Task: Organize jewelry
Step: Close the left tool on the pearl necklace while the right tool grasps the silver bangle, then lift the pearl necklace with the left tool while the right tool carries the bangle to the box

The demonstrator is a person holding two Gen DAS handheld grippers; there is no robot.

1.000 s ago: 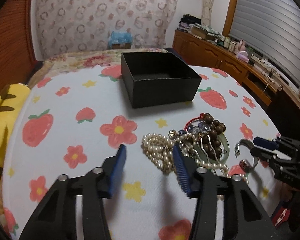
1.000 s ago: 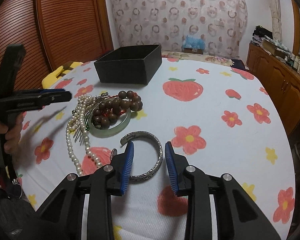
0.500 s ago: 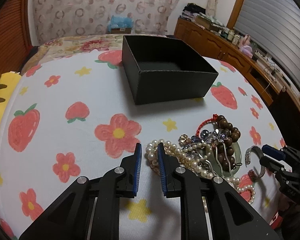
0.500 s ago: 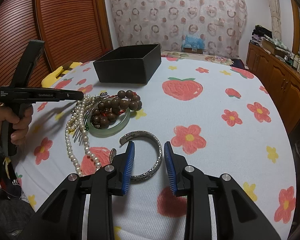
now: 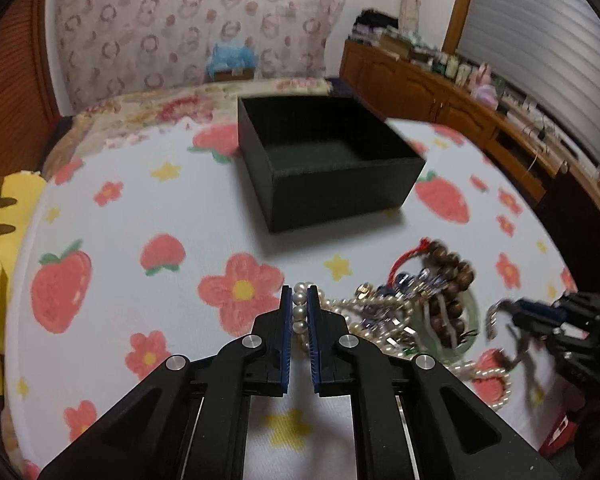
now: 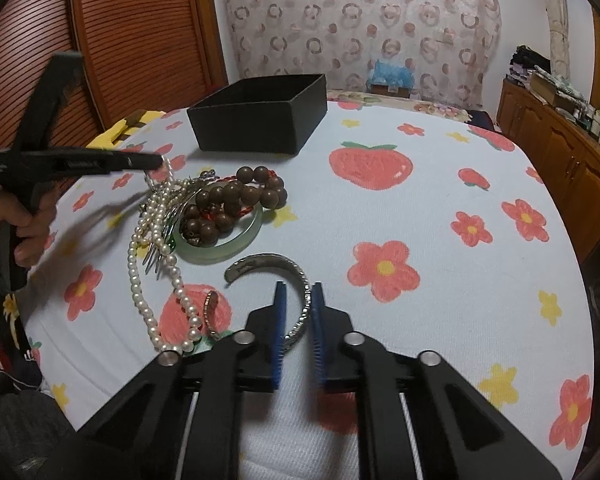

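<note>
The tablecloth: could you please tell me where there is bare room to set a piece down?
Free: the tablecloth right of the silver cuff, and the stretch left of the black box. The box is empty too. Crowded: pearl necklace, wooden beads and jade bangle together.

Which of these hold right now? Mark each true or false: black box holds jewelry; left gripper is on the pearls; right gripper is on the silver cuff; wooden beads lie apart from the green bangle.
1. The black box holds jewelry. False: its inside shows bare.
2. The left gripper is closing on the pearl necklace. True.
3. The right gripper clamps the silver cuff. True.
4. The wooden bead bracelet lies apart from the green bangle. False: it rests on it.
</note>
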